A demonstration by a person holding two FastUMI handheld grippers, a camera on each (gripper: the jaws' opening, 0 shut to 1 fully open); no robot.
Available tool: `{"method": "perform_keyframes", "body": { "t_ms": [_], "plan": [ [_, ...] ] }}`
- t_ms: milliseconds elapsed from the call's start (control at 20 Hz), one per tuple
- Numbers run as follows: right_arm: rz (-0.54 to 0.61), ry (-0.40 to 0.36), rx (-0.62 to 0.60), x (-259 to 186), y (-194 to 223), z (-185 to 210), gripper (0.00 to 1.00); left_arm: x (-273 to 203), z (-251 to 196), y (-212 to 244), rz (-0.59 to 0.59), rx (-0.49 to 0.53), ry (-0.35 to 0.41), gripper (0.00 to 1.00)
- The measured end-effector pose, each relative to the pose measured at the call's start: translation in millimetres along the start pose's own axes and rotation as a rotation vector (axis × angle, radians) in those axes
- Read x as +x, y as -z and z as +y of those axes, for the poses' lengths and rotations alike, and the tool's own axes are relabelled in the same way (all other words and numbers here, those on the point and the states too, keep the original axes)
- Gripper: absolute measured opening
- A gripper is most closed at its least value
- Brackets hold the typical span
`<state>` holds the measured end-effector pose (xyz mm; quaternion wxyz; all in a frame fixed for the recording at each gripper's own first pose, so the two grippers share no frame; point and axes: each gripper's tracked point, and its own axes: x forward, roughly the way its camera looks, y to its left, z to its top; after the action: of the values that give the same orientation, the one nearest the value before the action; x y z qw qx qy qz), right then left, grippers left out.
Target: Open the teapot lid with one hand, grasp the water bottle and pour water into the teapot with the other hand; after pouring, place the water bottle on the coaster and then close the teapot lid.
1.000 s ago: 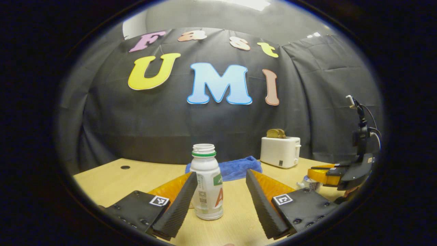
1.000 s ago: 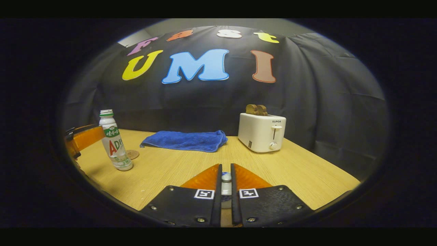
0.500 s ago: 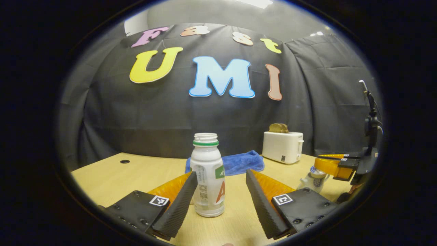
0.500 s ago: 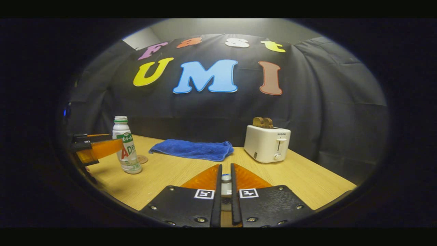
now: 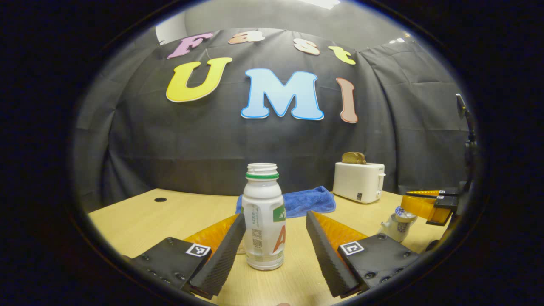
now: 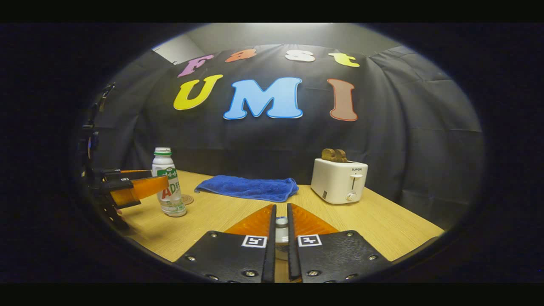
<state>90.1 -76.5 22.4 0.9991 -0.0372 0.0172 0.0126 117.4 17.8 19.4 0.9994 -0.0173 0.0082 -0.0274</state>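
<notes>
We are centring our spread left gripper (image 5: 275, 244) on the water bottle (image 5: 264, 225), lower centre, while our right gripper (image 6: 280, 231) is pinching the teapot lid (image 6: 281, 227).

Cloth-walled recording booth (image 6: 425, 140), wooden table (image 6: 382, 221)

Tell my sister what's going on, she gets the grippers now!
Left gripper: open, fingers either side of the uncapped water bottle, not squeezing.
Right gripper: shut on the teapot lid's knob, held above the teapot.
Coaster sits just behind the bottle.
Done: lid off.
Left: grab bottle, pour, set it on the coaster, close the lid.
</notes>
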Motion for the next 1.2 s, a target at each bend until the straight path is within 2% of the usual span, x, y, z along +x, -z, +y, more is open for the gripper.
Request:
{"method": "perform_keyframes", "body": {
  "t_ms": [100,400,450,500,650,700,750,850,900,1200],
  "plan": [
    [0.002,-0.005,0.005,0,1,0,0.12,8,4,1,0.012,0.017,-0.032,1.00],
    [0.008,-0.001,0.015,1,3,-4,0.12,20,13,11,0.041,0.034,-0.036,0.99],
    [0.010,-0.001,0.014,1,5,-4,0.00,24,17,16,0.051,0.038,-0.036,0.99],
    [0.012,0.000,0.014,2,5,-5,0.12,26,22,21,0.068,0.031,-0.037,1.00],
    [0.015,0.000,0.021,2,7,-6,0.12,37,23,27,0.085,-0.007,-0.003,1.00],
    [0.018,0.000,0.023,2,7,-5,0.00,43,22,29,0.089,-0.001,0.003,1.00],
    [0.021,-0.002,0.021,3,8,-5,0.12,49,20,28,0.087,0.008,0.014,1.00],
    [0.027,0.003,0.017,3,11,-7,0.12,54,16,29,0.093,0.028,0.012,1.00],
    [0.029,0.007,0.018,4,11,-9,0.12,56,16,27,0.088,0.035,0.004,0.85],
    [0.024,0.020,0.027,4,11,-15,0.12,47,4,25,0.110,0.077,0.026,0.81]
  ]
}}
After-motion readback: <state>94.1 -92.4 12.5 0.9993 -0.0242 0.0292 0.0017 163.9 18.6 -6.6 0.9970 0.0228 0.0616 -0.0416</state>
